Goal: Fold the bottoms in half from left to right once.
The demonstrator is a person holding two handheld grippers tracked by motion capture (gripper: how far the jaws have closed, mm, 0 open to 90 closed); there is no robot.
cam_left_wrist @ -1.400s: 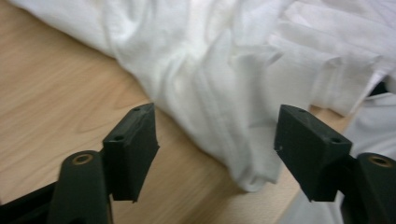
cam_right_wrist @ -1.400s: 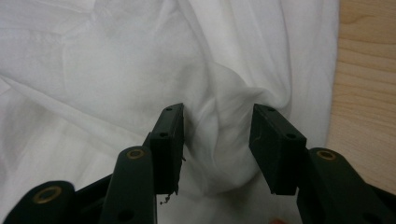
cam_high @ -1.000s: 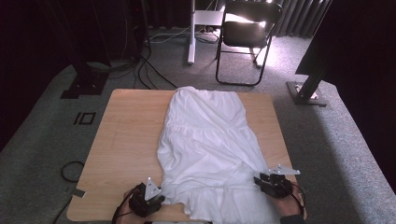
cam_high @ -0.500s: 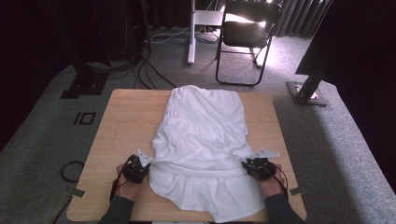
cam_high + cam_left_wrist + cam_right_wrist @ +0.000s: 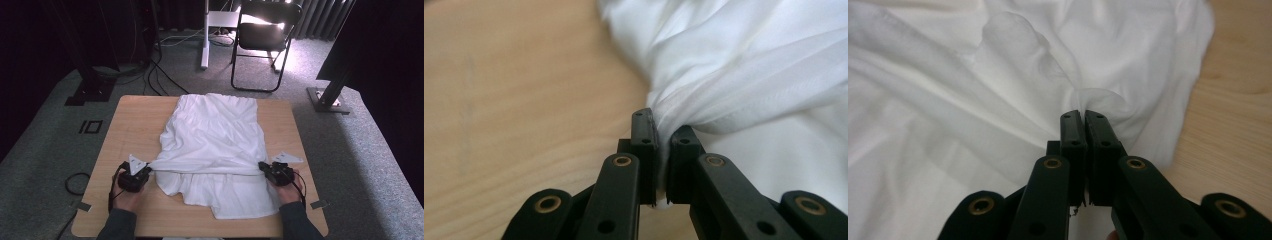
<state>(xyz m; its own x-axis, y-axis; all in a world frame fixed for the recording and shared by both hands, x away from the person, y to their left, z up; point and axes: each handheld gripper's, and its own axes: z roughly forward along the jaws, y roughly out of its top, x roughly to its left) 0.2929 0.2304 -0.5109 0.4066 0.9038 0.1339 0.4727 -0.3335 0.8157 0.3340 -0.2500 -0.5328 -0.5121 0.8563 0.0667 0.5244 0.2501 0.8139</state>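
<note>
A white garment (image 5: 212,140) lies spread on the wooden table (image 5: 130,120), its narrow end at the far side. My left gripper (image 5: 148,169) is shut on a bunched fold at the garment's left edge, and the pinched cloth (image 5: 749,75) rises out of the left gripper (image 5: 663,125). My right gripper (image 5: 261,166) is shut on the right edge. Its jaws have just been closing, and white fabric (image 5: 948,100) puckers at the tips of the right gripper (image 5: 1083,120). A taut line of cloth runs between the two grippers. More cloth lies under it toward the near edge.
Bare wood shows to the left and right of the garment. On the carpet beyond the table stand a black folding chair (image 5: 265,30) and a white post (image 5: 205,35). Cables (image 5: 155,70) and black stand bases (image 5: 327,97) lie around them.
Both grippers have moved from the near edge toward the middle of the table, drawing the garment's edge with them. The cloth between them has pulled taut over the lower part.
</note>
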